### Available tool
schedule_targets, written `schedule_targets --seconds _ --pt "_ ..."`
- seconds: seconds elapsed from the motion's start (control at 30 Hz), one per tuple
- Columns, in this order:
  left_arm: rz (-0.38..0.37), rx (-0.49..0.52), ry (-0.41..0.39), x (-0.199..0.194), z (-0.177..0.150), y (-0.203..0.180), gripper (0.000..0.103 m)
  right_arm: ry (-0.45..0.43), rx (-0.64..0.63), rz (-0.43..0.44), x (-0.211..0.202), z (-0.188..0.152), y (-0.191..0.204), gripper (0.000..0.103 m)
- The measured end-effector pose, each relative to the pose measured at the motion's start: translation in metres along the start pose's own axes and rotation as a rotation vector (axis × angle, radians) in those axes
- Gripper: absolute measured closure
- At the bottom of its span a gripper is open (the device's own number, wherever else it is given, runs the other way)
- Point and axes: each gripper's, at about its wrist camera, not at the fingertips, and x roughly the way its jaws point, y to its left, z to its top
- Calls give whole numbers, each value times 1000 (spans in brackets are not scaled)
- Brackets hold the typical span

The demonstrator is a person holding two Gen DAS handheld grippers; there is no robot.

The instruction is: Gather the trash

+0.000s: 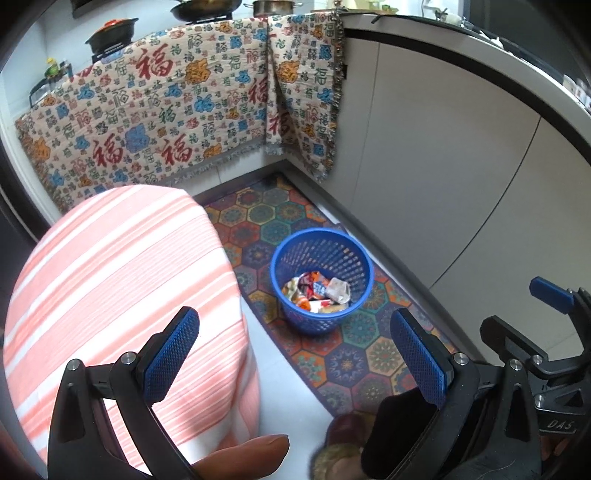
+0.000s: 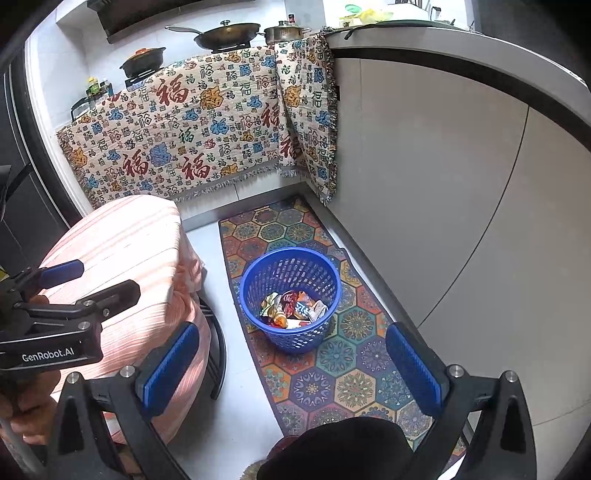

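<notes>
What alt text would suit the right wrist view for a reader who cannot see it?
A blue mesh basket holding crumpled wrappers stands on a patterned hexagon mat in a kitchen corner. The open, empty right claw frames it from above, with a striped-cloth-covered stool to the left.

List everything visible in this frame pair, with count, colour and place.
Basket: one, blue, on the rug.
Wrappers: several, mixed colours, inside the basket.
Rug: one, multicoloured hexagons, on the floor along the cabinets.
Stool cover: one, pink and white stripes, left of the basket.
Cloth: patterned, red and blue characters, hanging over the counter front.
Wok: one, dark, on the stove.
Steel pot: one, beside the wok.
Black pot: one, red knob, left burner.
Cabinets: grey, right.
Left gripper: open, empty.
Right gripper: open, empty.
</notes>
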Motion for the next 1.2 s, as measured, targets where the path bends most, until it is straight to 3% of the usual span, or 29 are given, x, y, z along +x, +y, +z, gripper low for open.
schedule_targets --seconds 0.73,1.2 --pt "7 -9 2 1 1 -1 0 1 -13 0 4 2 -2 0" --pt "-36 -8 1 2 -1 -7 1 6 3 -12 5 -2 -6 0"
